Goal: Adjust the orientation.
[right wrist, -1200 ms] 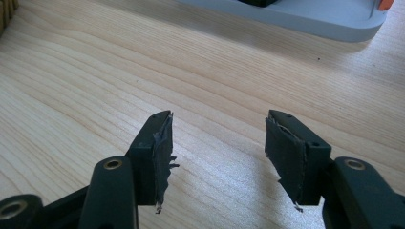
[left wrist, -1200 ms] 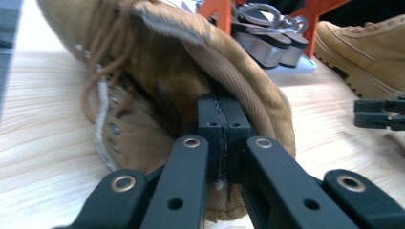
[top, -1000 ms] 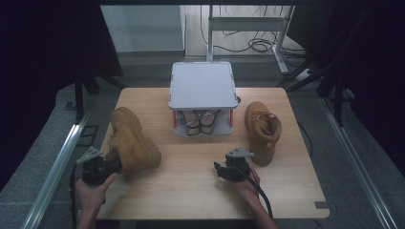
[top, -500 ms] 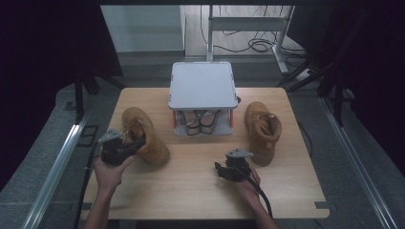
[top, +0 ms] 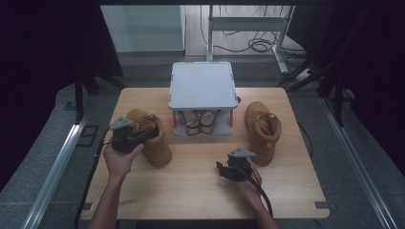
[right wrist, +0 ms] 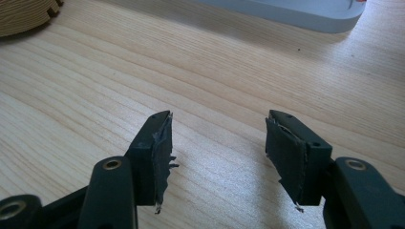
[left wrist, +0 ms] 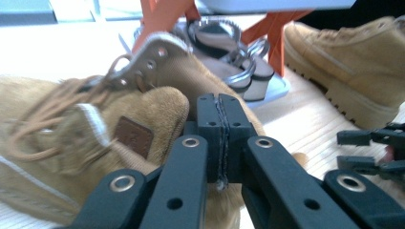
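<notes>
Your tan boot [top: 148, 138] sits left of the grey shoe rack [top: 202, 86]; your left gripper [left wrist: 222, 138] is clenched, seemingly pinching its collar, the contact hidden. Your right gripper [right wrist: 217, 157], released, rests in front of the rack.

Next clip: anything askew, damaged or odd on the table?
Yes. The black padding on the right gripper fingers is frayed, with ragged shreds hanging off the edges. The left tan suede lace-up boot, pinched at its collar by the left gripper, sits tilted, while the right tan boot stands flat on the wooden table.
</notes>
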Demonstrator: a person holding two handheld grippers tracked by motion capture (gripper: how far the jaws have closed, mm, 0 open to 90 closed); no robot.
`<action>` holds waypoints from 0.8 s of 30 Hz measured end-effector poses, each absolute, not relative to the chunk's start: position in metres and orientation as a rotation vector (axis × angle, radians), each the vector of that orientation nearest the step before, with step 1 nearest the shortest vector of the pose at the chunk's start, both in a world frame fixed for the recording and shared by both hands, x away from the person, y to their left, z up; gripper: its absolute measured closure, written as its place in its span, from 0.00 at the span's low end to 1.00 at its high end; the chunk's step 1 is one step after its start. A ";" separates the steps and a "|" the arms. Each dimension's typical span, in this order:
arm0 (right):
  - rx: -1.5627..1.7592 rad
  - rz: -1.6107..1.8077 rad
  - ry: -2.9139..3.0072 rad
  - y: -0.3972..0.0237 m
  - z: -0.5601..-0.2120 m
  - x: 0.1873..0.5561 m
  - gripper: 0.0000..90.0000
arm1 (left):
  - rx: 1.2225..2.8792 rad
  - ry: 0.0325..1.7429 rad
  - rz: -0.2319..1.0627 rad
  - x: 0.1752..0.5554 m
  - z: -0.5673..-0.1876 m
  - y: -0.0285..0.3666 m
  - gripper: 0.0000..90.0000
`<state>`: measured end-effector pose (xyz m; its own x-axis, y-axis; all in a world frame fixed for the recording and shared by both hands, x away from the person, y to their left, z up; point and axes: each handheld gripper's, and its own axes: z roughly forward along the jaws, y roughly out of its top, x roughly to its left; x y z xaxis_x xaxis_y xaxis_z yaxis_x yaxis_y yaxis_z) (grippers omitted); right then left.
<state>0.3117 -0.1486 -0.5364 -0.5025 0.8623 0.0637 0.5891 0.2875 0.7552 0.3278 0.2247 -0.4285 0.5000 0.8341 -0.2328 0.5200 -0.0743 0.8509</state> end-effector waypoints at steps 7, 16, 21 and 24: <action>1.308 1.050 2.217 -0.146 -0.538 0.311 0.47 | 1.723 1.060 0.358 0.300 -0.419 0.211 0.98; 1.309 1.045 2.216 -0.148 -0.538 0.312 0.47 | 1.809 1.055 0.389 0.289 -0.453 0.175 0.99; 1.304 1.046 2.218 -0.147 -0.539 0.312 0.47 | 1.892 1.070 0.386 0.288 -0.474 0.153 0.99; 1.305 1.045 2.219 -0.147 -0.539 0.312 0.47 | 1.922 1.093 0.413 0.291 -0.489 0.142 0.99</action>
